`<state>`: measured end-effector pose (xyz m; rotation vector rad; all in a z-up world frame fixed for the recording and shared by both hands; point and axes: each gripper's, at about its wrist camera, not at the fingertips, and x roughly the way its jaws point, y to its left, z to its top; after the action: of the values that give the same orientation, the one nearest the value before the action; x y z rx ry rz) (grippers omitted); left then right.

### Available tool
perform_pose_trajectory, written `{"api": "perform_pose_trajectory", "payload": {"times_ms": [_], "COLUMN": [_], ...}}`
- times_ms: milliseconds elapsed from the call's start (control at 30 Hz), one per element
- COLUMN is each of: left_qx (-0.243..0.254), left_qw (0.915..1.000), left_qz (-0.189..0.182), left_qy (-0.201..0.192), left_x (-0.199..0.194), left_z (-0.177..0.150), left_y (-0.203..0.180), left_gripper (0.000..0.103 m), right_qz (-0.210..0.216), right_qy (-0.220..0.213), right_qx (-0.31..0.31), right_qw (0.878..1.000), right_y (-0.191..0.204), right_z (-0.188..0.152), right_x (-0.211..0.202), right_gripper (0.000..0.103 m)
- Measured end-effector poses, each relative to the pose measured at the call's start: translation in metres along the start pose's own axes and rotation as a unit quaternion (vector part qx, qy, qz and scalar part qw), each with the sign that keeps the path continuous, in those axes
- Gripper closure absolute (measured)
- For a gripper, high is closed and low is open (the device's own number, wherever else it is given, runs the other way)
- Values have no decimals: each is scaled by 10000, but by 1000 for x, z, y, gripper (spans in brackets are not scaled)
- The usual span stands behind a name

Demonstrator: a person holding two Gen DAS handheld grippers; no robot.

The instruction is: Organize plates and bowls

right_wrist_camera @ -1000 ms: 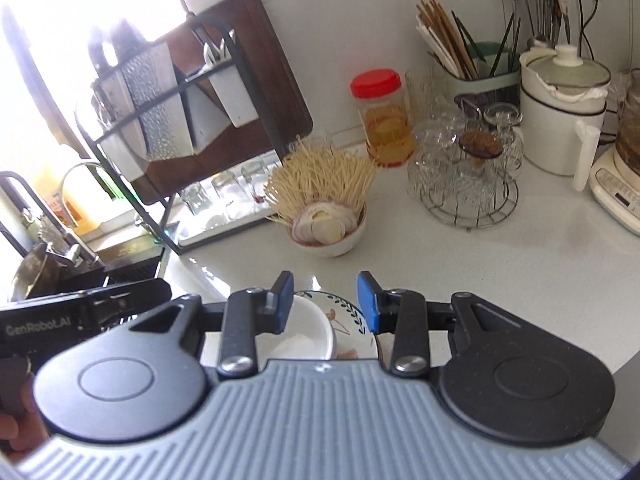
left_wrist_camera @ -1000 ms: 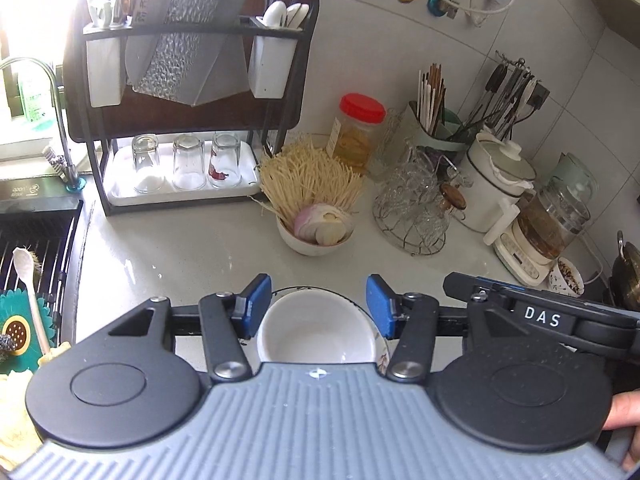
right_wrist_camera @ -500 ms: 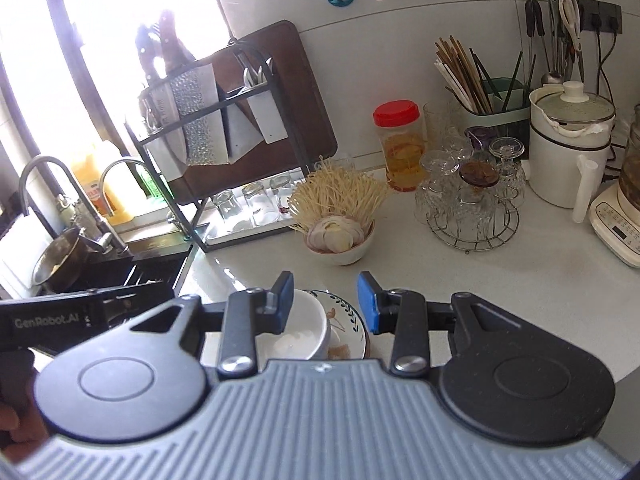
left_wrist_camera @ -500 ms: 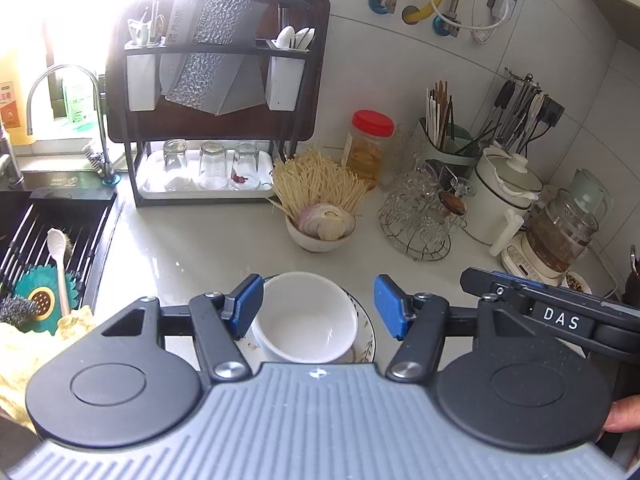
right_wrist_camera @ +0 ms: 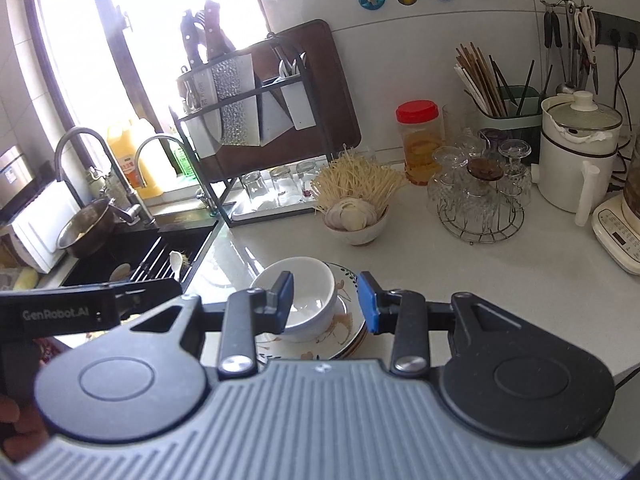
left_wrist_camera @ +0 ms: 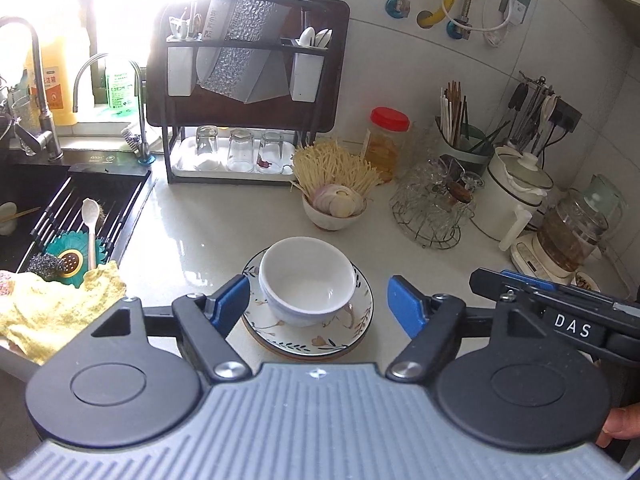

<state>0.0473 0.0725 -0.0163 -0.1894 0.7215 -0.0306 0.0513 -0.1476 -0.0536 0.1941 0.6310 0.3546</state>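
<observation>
Bowl (left_wrist_camera: 308, 280) nests on plates (left_wrist_camera: 308, 336) to save surface; ur left gripper (left_wrist_camera: 318, 300) just opened wide, right gripper (right_wrist_camera: 326, 302) half-open, both fingers empty.

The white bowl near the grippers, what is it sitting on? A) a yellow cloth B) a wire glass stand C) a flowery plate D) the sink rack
C: the white bowl stands on the flowery plate, whose leaf-patterned rim shows all around it on the counter.

two stacked plates (right_wrist_camera: 352, 332), two bowls (left_wrist_camera: 308, 280), three upturned glasses (left_wrist_camera: 240, 154), one red-lidded jar (left_wrist_camera: 386, 144)
</observation>
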Motion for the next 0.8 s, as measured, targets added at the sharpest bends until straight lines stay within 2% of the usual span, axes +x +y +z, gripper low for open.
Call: {"api": "perform_pose_trajectory", "payload": {"times_ms": [267,533,800], "left_qx": [-77,-102,-50], "left_qw": [9996,9993,9991], "left_qz": [252,362,431], "left_qy": [-79,1,7], "left_x": [-32,-52,-69], "left_z": [-23,-48,-66], "left_y": [-6,-13,-20], "left_gripper": [19,11,8], "right_qz": [104,71,9], "right_qy": [49,83,68], "right_qx": [-104,-119,-131], "right_qw": [9999,9999,9999], "right_y": [5,5,5], "right_z": [-17,-33,-47], "right_x": [-23,-43,-61], "right_gripper": [65,65,65]}}
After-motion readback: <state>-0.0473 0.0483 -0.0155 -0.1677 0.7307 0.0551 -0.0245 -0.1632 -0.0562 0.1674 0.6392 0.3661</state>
